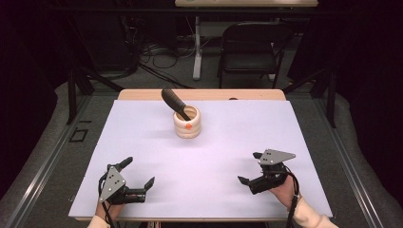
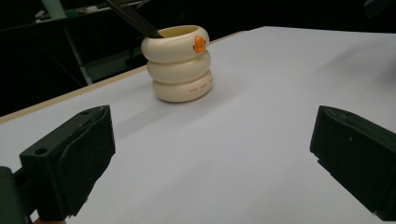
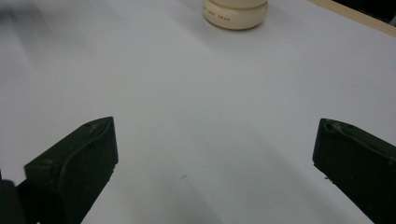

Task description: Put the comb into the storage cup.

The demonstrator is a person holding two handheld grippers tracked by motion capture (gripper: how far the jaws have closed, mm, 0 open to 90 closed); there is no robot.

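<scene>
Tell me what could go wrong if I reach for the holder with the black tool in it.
The black tool leans out over the rim of the cream holder, so bumping it could tip the holder. The holder's rounded rings may slip between the fingers. Both the left gripper and right gripper sit open and well short of it.

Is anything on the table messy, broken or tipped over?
No, nothing stands out. The cream ringed holder stands upright on the white table, with a black handle leaning out of it. Both grippers, left and right, are open and apart from it.
</scene>
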